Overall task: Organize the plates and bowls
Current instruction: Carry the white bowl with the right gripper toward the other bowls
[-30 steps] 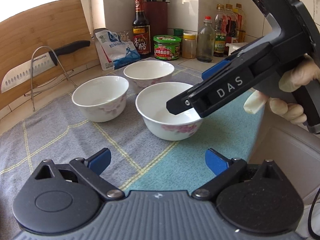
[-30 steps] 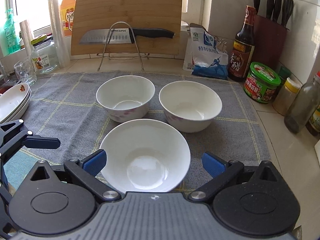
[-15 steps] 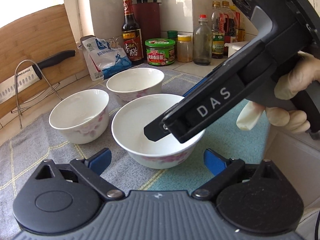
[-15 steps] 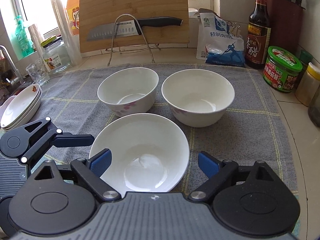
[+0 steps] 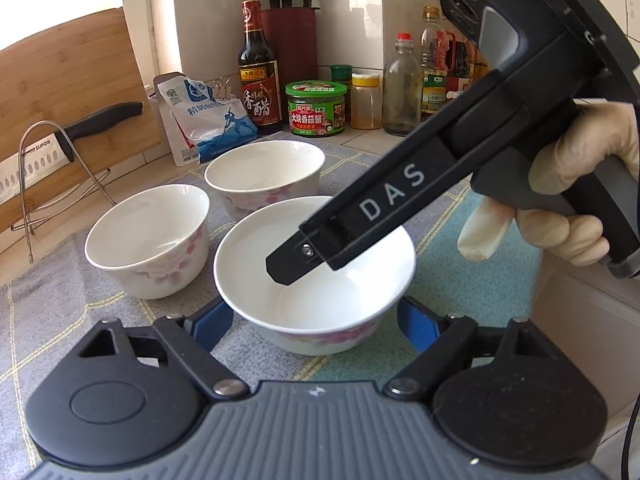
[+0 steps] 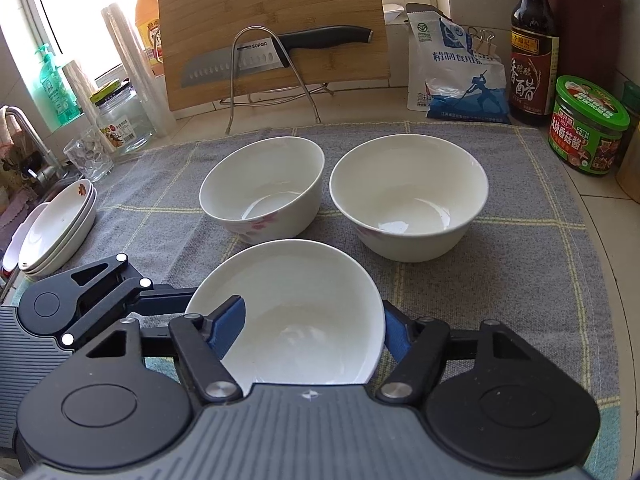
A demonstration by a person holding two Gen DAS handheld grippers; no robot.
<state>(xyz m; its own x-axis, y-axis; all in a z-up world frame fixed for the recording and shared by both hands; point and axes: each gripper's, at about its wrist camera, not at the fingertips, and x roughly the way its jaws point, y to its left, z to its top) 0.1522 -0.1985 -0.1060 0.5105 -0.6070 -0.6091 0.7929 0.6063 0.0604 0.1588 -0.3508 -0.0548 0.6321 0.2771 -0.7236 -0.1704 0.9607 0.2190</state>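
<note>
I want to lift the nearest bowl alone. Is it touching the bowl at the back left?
Apart. The left wrist view shows a strip of grey cloth between the nearest bowl and the back-left bowl.

Both grippers were angled downward. The left gripper [image 5: 316, 322] and right gripper [image 6: 314, 330] were observed closing, at lower centre of frame. A gloved hand [image 5: 576, 184] was noted at right.

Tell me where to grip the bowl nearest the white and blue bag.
Pinch the bowl by its rim, one finger inside, one outside, coming down at its right edge in the right wrist view. It stands upright with a thin flared wall. Another bowl crowds its left and the near bowl its front, while only cloth lies to its right.
</note>
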